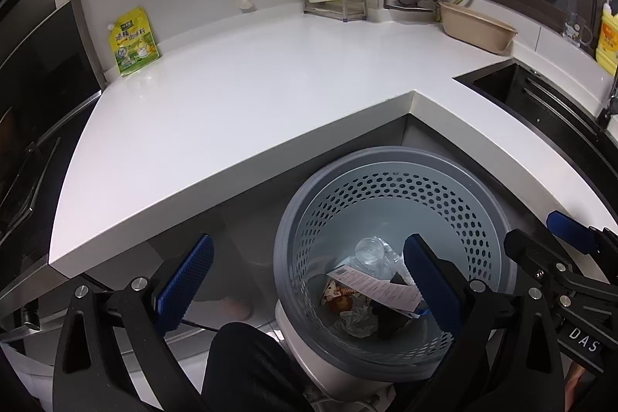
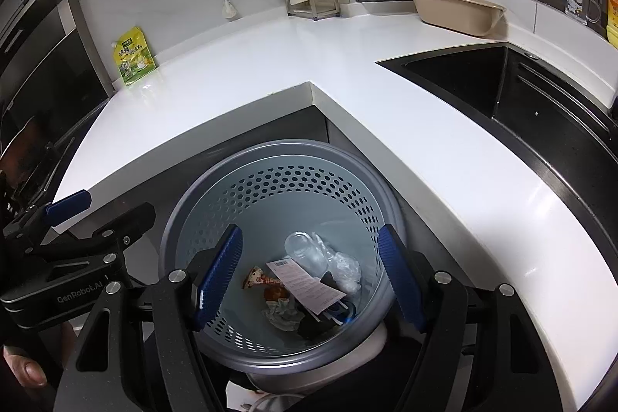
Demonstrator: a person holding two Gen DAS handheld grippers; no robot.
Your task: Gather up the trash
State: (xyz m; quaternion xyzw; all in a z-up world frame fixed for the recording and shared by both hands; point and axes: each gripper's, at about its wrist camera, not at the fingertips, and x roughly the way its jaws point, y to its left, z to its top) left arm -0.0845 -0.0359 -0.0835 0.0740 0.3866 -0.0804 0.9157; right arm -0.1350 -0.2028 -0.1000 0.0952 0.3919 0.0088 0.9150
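The bin [image 1: 394,253] [image 2: 278,250] stands below the counter's [image 1: 251,95] [image 2: 386,111] inner corner. In it lie a clear bottle [image 1: 372,253] [image 2: 305,251], a printed receipt [image 1: 376,286] [image 2: 309,282], a crumpled wrapper [image 1: 338,292] [image 2: 262,282] and what may be wadded paper [image 1: 355,323] [image 2: 282,313]; darker scraps beneath are hard to make out. Both the left gripper [image 1: 309,284] and right gripper [image 2: 311,277] hang above the bin, jaws spread, holding nothing. A beige basin [image 1: 477,26] [image 2: 457,10] sits on the counter beyond the bin, its inside hidden.
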